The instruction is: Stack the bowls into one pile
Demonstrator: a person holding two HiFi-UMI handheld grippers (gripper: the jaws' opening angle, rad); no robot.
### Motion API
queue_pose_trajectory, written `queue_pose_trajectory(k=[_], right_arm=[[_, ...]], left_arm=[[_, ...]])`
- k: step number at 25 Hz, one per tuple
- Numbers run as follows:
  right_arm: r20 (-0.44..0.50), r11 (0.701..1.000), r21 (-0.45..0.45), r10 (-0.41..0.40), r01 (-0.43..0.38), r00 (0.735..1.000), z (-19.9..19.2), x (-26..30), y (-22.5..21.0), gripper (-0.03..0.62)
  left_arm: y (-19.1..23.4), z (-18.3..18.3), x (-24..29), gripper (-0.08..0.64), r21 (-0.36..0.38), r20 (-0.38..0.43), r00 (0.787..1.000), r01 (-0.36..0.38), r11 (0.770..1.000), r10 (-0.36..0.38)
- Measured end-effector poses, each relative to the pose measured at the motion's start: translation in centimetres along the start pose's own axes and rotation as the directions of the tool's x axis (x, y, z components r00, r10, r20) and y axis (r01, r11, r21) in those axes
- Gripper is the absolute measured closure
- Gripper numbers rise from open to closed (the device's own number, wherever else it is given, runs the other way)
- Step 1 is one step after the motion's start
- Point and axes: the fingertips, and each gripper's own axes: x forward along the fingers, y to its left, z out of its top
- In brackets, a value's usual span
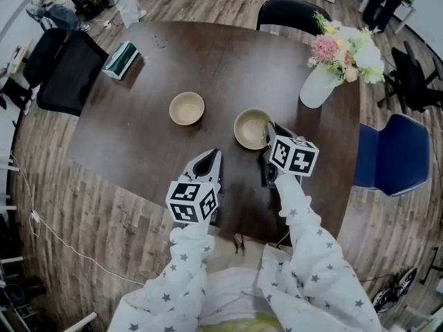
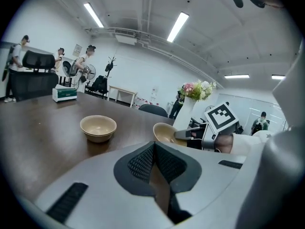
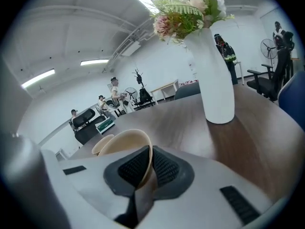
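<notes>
Two beige bowls are on the dark wooden table [image 1: 138, 137]. The left bowl [image 1: 187, 108] [image 2: 98, 127] [image 3: 100, 146] stands alone and upright. The right bowl [image 1: 250, 128] [image 2: 163, 132] [image 3: 127, 147] is tilted, and its near rim runs between the pads of my right gripper [image 1: 269, 134] [image 3: 149, 168] [image 2: 189, 134], which is shut on it. My left gripper [image 1: 212, 159] [image 2: 153, 154] hangs over the table near the front edge, short of both bowls. Its jaws are together with nothing between them.
A white vase of flowers [image 1: 318, 85] [image 3: 217, 85] stands at the table's right side, close beyond the held bowl. A green and white box [image 1: 122, 59] lies at the far left corner. A black chair [image 1: 66, 75], a blue chair [image 1: 387, 154] and another black chair [image 1: 291, 12] ring the table.
</notes>
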Motion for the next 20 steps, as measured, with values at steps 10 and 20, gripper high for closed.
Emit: queue_pose_trajectory(k=[10, 20], right_arm=[[0.000, 0.990, -0.076, 0.117, -0.116, 0.993, 0.2, 2.0, 7.1, 0.555], [0.032, 0.993, -0.073, 0.094, -0.091, 0.995, 1.0, 5.6, 12.8, 0.555]], left_arm=[[4.8, -0.1, -4.7, 0.534, -0.056, 0.064, 0.991, -0.118, 0.991, 0.122], [12.0, 1.0, -7.4, 0.535, -0.079, 0.055, 0.988, -0.141, 0.987, 0.145]])
